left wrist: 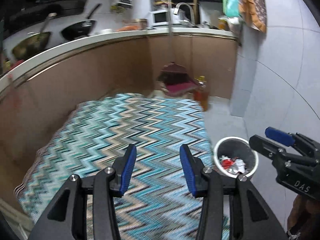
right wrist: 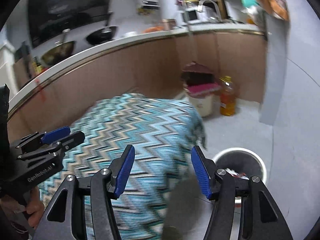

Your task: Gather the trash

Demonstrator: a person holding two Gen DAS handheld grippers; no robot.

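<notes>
The left hand-held gripper (left wrist: 158,168) stands with its jaws spread and nothing between them, above a zigzag-patterned cloth (left wrist: 124,132). The right hand-held gripper (right wrist: 163,170) is likewise spread and empty, just beside the bin. Both views are smeared, so a reach made now could likely misjudge the rim and knock the light bin over, spilling what it holds. An open finger could also catch the cloth's hanging edge. The trash bin (left wrist: 236,158), a small white-rimmed pail with a dark inside, stands on the pale floor beside the cloth. It holds crumpled red and white scraps (left wrist: 233,163).
</notes>
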